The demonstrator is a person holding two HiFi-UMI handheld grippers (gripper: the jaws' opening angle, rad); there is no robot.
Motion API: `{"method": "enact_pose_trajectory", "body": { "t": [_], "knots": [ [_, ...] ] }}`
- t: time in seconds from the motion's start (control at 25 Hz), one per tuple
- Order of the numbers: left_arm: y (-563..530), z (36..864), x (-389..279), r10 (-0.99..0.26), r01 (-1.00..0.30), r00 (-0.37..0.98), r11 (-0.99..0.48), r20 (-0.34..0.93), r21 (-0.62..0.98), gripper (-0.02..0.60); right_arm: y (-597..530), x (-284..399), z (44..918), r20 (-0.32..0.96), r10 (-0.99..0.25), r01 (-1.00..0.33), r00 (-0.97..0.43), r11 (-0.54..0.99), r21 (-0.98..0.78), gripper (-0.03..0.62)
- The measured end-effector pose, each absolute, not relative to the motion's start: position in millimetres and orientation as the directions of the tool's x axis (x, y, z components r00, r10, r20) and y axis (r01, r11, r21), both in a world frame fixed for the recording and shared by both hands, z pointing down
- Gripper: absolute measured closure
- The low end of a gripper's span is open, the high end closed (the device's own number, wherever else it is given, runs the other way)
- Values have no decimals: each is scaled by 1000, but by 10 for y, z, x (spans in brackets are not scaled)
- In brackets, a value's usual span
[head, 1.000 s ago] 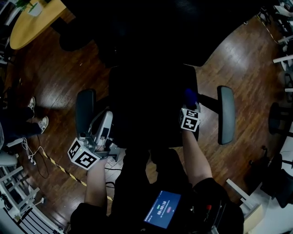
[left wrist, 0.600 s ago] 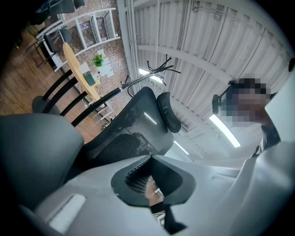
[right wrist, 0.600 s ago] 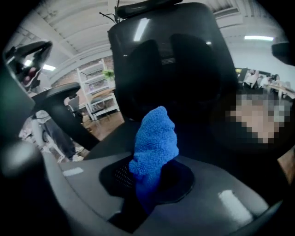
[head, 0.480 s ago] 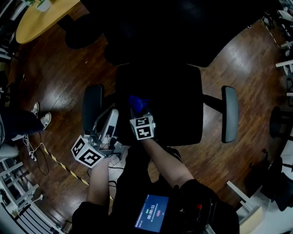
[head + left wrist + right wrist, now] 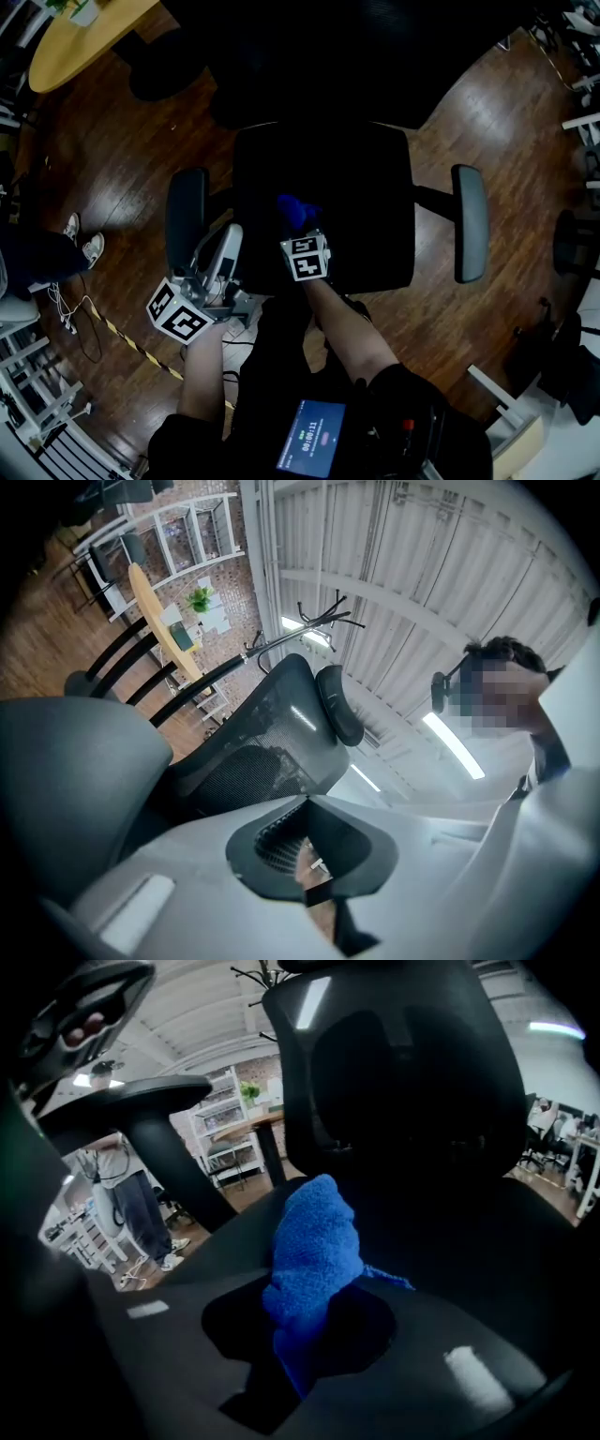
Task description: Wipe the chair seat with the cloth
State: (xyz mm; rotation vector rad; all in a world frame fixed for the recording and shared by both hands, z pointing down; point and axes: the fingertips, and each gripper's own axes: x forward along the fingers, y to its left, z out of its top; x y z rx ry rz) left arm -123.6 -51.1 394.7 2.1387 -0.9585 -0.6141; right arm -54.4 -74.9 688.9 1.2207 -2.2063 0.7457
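The black chair seat (image 5: 361, 202) fills the middle of the head view. A bunched blue cloth (image 5: 292, 210) lies on its front left part, and my right gripper (image 5: 298, 225) is shut on it. In the right gripper view the cloth (image 5: 314, 1241) sticks out from between the jaws onto the seat (image 5: 469, 1241), with the chair back (image 5: 403, 1072) behind. My left gripper (image 5: 227, 239) is off the seat, low beside the left armrest (image 5: 187, 217), pointing up. Its jaws look shut with nothing in them (image 5: 309, 855).
The right armrest (image 5: 470, 234) stands out on a bar at the seat's right. Around the chair is dark wood floor. A yellow table (image 5: 75, 42) is at the far left, a person's feet (image 5: 80, 239) at the left edge, and a striped cable (image 5: 131, 342) by my left arm.
My right gripper swept the blue cloth from the seat's right edge across to its left part, then a little back to the right. The left gripper has barely moved.
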Motion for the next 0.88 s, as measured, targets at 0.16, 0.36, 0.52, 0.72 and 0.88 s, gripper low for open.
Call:
{"method": "enact_pose_trajectory", "body": {
  "t": [0.16, 0.36, 0.52, 0.72, 0.88],
  "knots": [
    [-498, 3948, -1202, -776, -445, 617, -480, -130, 756, 591, -831, 603, 6937, 696, -647, -941, -312, 313, -130, 511],
    [-483, 3964, -1172, -775, -455, 619, -482, -123, 748, 591, -735, 1969, 6805, 705, -701, -994, -101, 104, -39, 511],
    [-489, 3969, -1171, -774, -456, 621, -486, -124, 746, 591, -710, 2322, 6723, 693, -720, -999, -30, 41, 0, 513],
    [-484, 3945, -1099, -773, -463, 622, -492, -126, 737, 591, -719, 2370, 6696, 686, -728, -999, -6, 35, 28, 513],
    [-482, 3925, -1110, -773, -466, 623, -494, -125, 734, 591, -750, 2103, 6627, 672, -739, -996, -45, 88, 30, 511]
  ]
}}
